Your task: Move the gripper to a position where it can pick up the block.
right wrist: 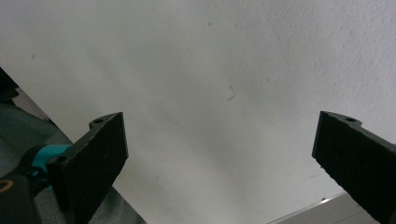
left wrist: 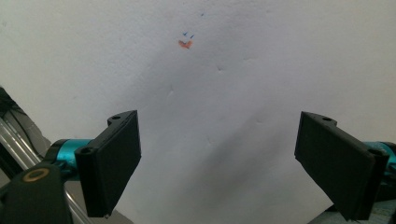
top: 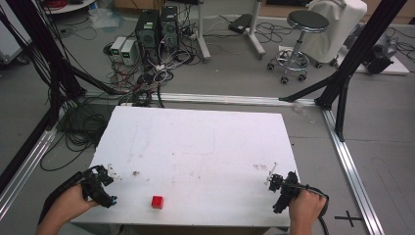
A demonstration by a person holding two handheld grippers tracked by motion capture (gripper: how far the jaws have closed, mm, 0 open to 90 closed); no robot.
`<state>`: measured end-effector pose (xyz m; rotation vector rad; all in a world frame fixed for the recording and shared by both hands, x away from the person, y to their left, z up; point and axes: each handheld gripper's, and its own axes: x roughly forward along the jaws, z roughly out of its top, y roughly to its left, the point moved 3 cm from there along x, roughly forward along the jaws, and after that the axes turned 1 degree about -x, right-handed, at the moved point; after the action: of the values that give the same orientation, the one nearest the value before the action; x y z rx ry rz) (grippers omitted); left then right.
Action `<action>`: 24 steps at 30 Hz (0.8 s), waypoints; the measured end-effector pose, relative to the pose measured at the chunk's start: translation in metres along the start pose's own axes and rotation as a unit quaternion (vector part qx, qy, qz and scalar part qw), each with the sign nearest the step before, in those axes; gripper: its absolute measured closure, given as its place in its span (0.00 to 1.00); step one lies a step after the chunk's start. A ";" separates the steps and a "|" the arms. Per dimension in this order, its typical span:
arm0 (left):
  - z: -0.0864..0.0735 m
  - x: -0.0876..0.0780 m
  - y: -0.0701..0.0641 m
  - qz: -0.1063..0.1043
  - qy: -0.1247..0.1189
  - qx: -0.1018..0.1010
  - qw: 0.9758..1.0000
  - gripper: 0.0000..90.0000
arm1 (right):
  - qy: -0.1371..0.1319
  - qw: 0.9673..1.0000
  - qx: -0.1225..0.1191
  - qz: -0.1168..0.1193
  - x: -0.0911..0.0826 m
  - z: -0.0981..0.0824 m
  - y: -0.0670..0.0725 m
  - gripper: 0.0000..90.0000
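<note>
One white desk [top: 205, 147] is seen from the high view, carrying one red cube [top: 157, 201] near its front edge, left of centre. Two grippers are held at the front corners: the left gripper [top: 100, 183] just left of the cube and apart from it, the right gripper [top: 279, 183] well apart from it. In both gripper views the fingers [left wrist: 112, 163] are spread wide with nothing between them, above bare desk surface. One small orange mark [left wrist: 185, 44] is visible ahead of the left gripper.
</note>
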<state>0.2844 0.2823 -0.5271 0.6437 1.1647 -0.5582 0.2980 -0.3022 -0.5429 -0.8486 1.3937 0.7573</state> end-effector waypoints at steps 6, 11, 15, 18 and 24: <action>0.000 -0.002 0.000 0.001 -0.004 0.000 1.000 0.16 | 0.001 1.000 -0.001 0.000 0.000 0.001 0.000 0.03; 0.000 -0.003 0.002 0.006 -0.007 0.001 1.000 0.17 | -0.002 1.000 -0.003 0.001 0.000 0.001 0.000 0.03; 0.000 -0.003 0.001 0.005 -0.010 0.001 1.000 0.17 | -0.002 1.000 -0.002 0.002 0.000 0.000 0.001 0.03; 0.000 -0.004 0.002 0.010 -0.008 0.004 1.000 0.16 | -0.003 1.000 -0.001 0.001 0.000 0.000 0.001 0.03; 0.002 -0.005 0.001 0.014 -0.011 0.012 1.000 0.16 | -0.004 1.000 -0.003 0.001 0.000 0.000 0.001 0.03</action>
<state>0.2852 0.2816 -0.5212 0.6718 1.1286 -0.5555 0.2974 -0.3015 -0.5426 -0.8481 1.3852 0.7652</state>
